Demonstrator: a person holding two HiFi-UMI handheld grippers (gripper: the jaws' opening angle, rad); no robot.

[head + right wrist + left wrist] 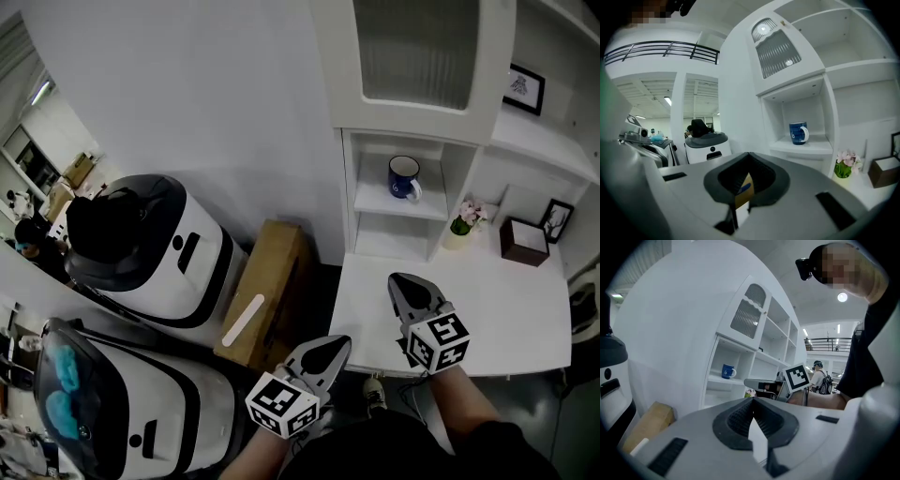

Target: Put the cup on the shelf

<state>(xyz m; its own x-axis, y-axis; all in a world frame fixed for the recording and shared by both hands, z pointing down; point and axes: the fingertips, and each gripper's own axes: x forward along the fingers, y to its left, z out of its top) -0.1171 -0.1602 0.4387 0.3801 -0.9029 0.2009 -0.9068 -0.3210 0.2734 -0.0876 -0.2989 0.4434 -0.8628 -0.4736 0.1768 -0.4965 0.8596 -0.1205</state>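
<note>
Left gripper (339, 345) closed | right gripper (397, 279) closed | cup (404, 178) on shelf (375, 200), logo illegible

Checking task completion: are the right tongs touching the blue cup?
Apart. Head view shows the right tongs above the counter, the cup alone on the shelf beyond.

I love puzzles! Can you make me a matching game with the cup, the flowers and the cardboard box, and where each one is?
Things:
1. cup
2. flowers
3. cardboard box

Places:
A. on the floor
B. on the shelf
C. on the counter

Pairs: 1-B, 2-C, 3-A
</note>
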